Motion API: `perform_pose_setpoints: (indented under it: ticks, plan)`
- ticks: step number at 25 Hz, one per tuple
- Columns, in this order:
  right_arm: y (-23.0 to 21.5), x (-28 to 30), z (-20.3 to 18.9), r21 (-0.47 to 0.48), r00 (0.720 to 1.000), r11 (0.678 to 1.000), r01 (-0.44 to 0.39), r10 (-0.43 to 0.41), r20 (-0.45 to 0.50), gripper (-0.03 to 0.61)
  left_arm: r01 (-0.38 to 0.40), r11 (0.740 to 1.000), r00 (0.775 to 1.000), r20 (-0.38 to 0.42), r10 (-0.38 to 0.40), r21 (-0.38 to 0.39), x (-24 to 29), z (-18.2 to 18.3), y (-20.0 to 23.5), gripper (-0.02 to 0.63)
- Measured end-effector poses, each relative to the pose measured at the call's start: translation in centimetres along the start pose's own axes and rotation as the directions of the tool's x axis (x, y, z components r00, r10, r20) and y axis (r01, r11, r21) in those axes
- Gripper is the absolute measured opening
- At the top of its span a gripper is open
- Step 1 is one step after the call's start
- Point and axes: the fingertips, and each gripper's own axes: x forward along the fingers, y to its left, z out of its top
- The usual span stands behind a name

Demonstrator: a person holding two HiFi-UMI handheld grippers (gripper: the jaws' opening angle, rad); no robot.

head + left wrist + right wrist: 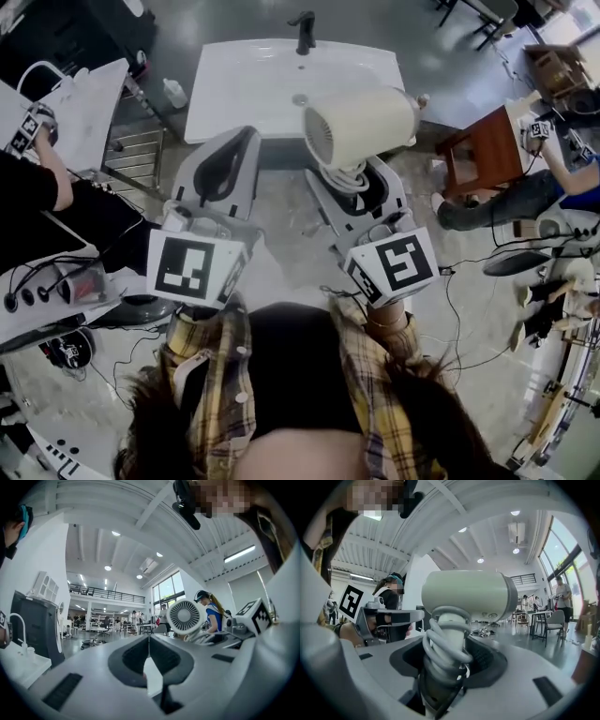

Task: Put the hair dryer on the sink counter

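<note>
grey polished floor runs through an open workshop hall. a white sink bench (244,84) with a black faucet (305,33) at its rear edge stands directly ahead of the person.

the right tongs (354,180) are clamped on the handle of the cream hair dryer (361,127), with the cord wound in loops round that handle. the right gripper view confirms this: the handle sits between the pads of the right tongs (447,653), and the hair dryer (468,597) stands upright above them with its barrel level. from the head view the barrel overlaps the front right edge of the sink bench. whether it is over the bench or short of it cannot be told. it is not set down.

the left tongs (246,136) are drawn together and carry nothing, as the left gripper view shows (149,639). the intake grille of the hair dryer (185,617) faces them from just beside.

surroundings:
- a small white bottle (174,92) stands just beside the left edge of the sink bench.
- a metal rack (136,155) stands near its front left corner.
- a wooden stool (483,150) stands near its right side.
- a seated person in blue (525,192) is beyond the stool.
- a second person's black sleeve (33,187) shows at far left, next to a white side bench (89,112).
- cables (469,281) trail over the floor at right.
</note>
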Motion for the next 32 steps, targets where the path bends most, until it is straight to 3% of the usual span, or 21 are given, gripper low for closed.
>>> perform_pose_setpoints:
  ticks: [11, 23, 28, 32]
  plan:
    - [-2.6, 8.9, -0.7, 0.014, 0.992, 0.992, 0.124, -0.123, -0.039, 0.242, 0.112, 0.994, 0.993, -0.025, -0.112, -0.016, 6.2, -2.2, 8.0, 0.018]
    - [-5.0, 13.0, -1.5, 0.039, 0.959, 0.96, 0.278, -0.274, -0.077, 0.242, 0.26, 0.965, 0.964, -0.057, -0.261, -0.032, 11.1, -4.2, 11.3, 0.018]
    - [-7.6, 15.1, 0.8, 0.05, 0.946, 0.948, 0.315, -0.309, -0.099, 0.242, 0.273, 0.961, 0.957, -0.086, -0.277, -0.048, 13.8, -2.7, 13.4, 0.018]
    - [-10.5, 15.4, 0.1, 0.048, 0.945, 0.946, 0.32, -0.315, -0.09, 0.242, 0.257, 0.965, 0.962, -0.084, -0.261, -0.047, 15.9, -3.5, 13.1, 0.018]
